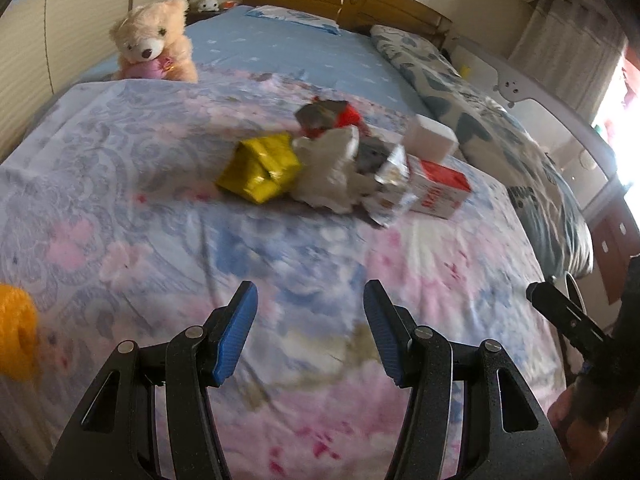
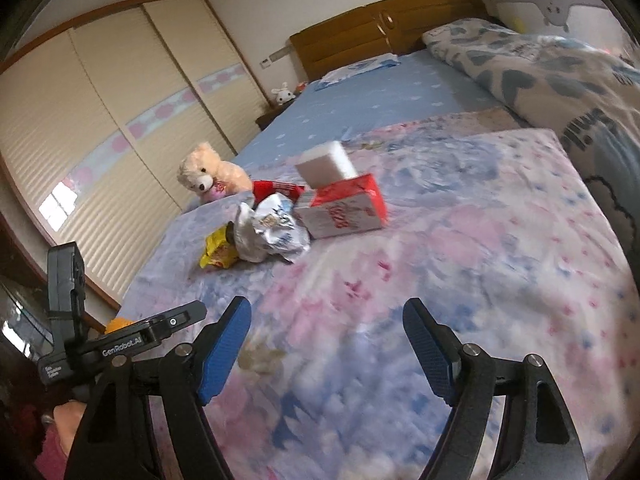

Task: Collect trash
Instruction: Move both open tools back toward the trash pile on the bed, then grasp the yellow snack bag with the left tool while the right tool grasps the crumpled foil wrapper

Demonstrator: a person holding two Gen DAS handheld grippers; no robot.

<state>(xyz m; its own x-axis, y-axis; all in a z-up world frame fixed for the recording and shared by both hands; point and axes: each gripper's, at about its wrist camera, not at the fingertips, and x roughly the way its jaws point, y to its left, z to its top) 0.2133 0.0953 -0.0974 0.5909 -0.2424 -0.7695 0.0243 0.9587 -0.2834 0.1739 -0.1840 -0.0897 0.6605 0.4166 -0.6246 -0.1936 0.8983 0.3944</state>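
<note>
The left gripper [image 1: 310, 332] hangs above the floral quilt [image 1: 160, 184] with its blue pads wide apart and nothing between them. The right gripper [image 2: 326, 348] is spread wider, also empty, over the same quilt [image 2: 480, 260].

The trash lies in one heap ahead of both, well apart from the fingers. Take the red carton [image 1: 440, 188] as the mark. From the left view, a white box [image 1: 430, 136] sits just behind it, silver foil [image 1: 390, 184] touches its near side, then a white crumpled wad [image 1: 332, 168], then a yellow wrapper [image 1: 260, 166] farthest from it; a red-and-grey wrapper [image 1: 328, 118] lies behind the wad.

The right view shows the carton [image 2: 344, 208] side-on, the box [image 2: 326, 166] leaning on its top, the foil [image 2: 268, 232] hiding most of the yellow wrapper [image 2: 216, 254]; the wad cannot be made out there.

A teddy [image 1: 154, 40] sits beyond the heap, seen in both views [image 2: 208, 178]. Only the right view shows the wardrobe [image 2: 100, 140].
</note>
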